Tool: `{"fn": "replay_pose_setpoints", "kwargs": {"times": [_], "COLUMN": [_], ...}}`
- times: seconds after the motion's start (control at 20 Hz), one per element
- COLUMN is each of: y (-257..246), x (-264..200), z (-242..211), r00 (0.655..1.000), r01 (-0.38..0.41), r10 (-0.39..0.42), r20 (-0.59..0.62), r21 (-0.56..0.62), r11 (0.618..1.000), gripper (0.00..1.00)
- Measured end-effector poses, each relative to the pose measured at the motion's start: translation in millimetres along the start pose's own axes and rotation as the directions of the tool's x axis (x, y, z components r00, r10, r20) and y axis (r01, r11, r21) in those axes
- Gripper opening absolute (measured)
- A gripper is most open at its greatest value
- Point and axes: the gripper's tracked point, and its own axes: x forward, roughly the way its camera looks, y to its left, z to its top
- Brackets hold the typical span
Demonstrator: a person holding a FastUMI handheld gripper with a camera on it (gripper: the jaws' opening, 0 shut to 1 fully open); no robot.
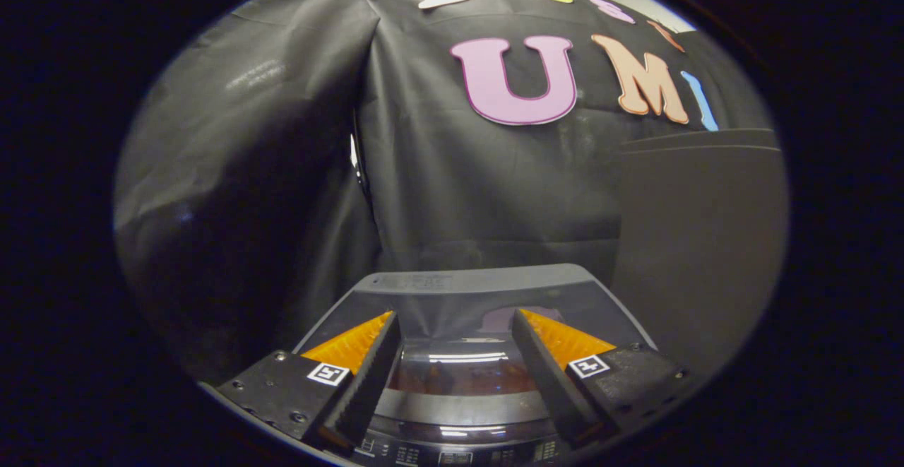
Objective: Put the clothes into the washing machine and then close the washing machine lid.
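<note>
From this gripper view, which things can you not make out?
- Inside of the washing machine: the lid looks down, and glare on its window hides whether clothes are in.
- Control panel: markings too small, partly cut off by the fingers.
- Gripper: open, holding nothing; whether it touches the lid cannot be told.
- Grey panel beyond the machine: unclear what it is.

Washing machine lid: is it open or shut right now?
Shut: the grey-framed, dark glass washing machine lid lies flat over the tub, below the open gripper, whose fingers hold nothing.
</note>
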Motion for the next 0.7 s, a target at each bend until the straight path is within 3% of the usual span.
{"fn": "replay_pose_setpoints", "kwargs": {"times": [0.7], "y": [-11], "x": [-96], "z": [126], "r00": [0.992], "r01": [0.024], "r10": [-0.013], "r20": [0.128], "r21": [-0.083], "r11": [0.996], "gripper": [0.97]}}
